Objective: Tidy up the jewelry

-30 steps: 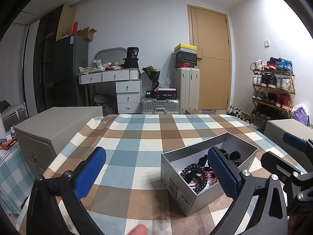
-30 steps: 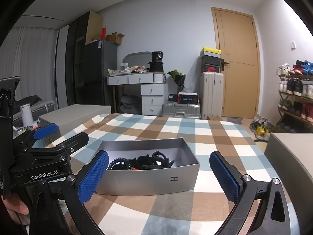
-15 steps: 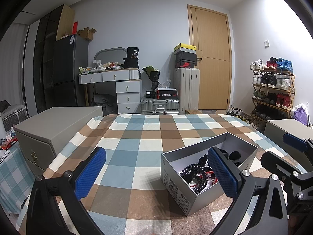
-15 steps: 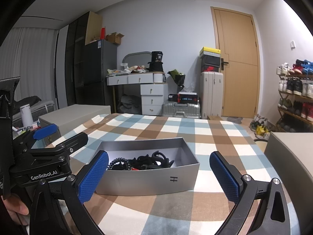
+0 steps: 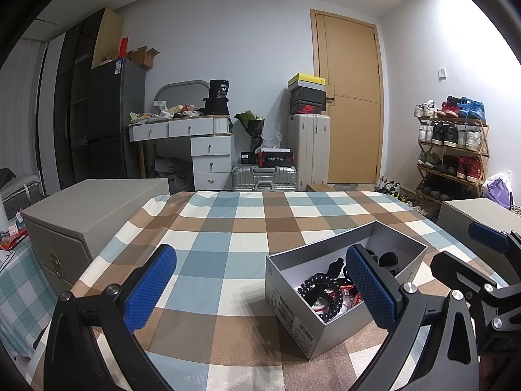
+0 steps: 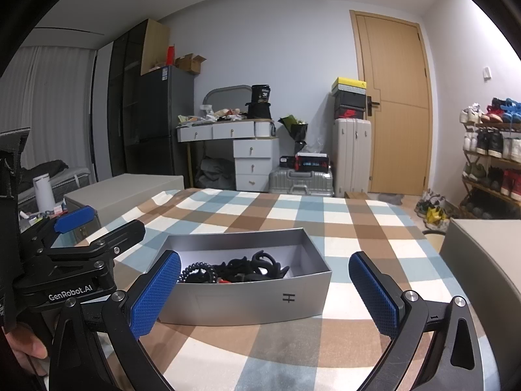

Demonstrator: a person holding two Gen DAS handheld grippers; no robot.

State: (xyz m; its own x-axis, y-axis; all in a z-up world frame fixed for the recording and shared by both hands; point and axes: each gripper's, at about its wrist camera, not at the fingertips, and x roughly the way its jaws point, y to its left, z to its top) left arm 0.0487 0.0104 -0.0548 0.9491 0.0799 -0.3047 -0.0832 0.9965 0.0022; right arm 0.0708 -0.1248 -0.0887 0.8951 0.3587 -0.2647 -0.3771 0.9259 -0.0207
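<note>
An open silver box point(image 5: 293, 312) point(image 6: 247, 303) sits on the checkered tablecloth point(image 5: 215, 260). It holds a tangle of black bead bracelets and dark pieces with red bits point(image 5: 320, 293) point(image 6: 234, 268). My left gripper point(image 5: 260, 290) is open and empty, held above the cloth just left of the box; its right finger overlaps the box. It also shows at the left of the right wrist view point(image 6: 84, 241). My right gripper point(image 6: 263, 293) is open and empty, facing the box's long side; it shows at the right of the left wrist view point(image 5: 472, 260).
A closed grey case point(image 5: 84, 215) with a brass latch stands at the table's left. Another grey box point(image 6: 485, 260) stands at the right edge. Beyond the table are a dresser, suitcases, a door and a shoe rack point(image 5: 452, 150).
</note>
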